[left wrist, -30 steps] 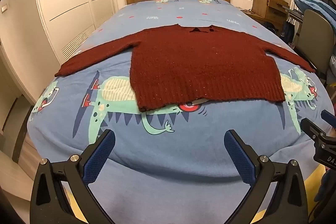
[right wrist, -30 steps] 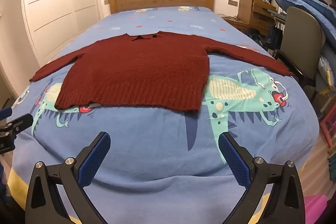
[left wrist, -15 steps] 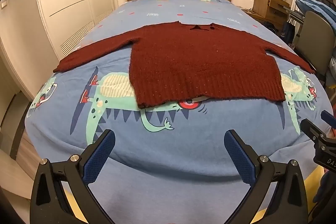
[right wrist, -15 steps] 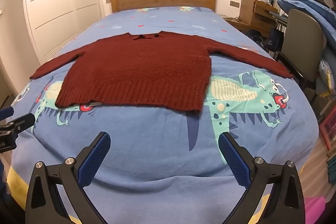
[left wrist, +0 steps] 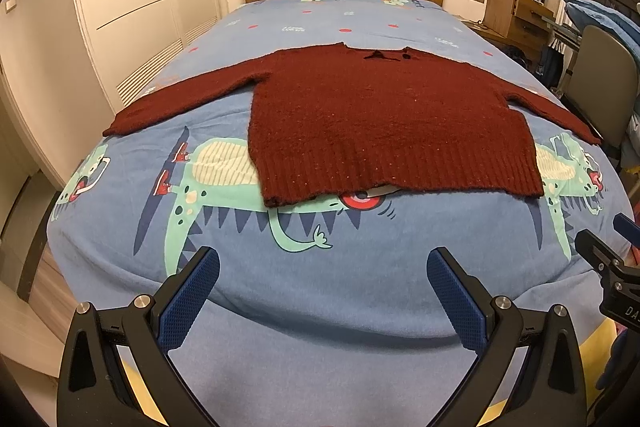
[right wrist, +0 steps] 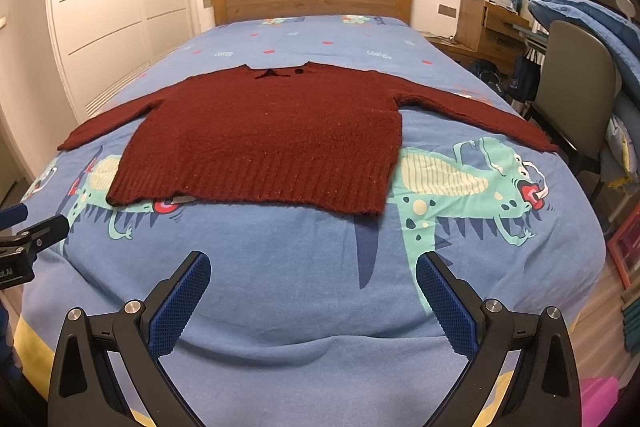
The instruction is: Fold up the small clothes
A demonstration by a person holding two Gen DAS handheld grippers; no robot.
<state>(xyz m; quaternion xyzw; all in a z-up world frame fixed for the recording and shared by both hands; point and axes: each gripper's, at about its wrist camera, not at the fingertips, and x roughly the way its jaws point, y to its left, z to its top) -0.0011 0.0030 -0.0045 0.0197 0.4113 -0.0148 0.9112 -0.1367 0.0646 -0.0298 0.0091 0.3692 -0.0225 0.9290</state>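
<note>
A: Sweater (left wrist: pixel 384 123) position?
B: Flat mid-bed (left wrist: pixel 320 291), sleeves spread, hem toward the cameras.
A: Grippers?
B: Left gripper (left wrist: pixel 323 269) spread wide, empty — hovering over the bed's near edge. Right gripper (right wrist: pixel 313 273) same, nothing between its fingers. Both well short of the hem.

Warm, even indoor light, sharp focus, strong fisheye bending and dark corners.
</note>
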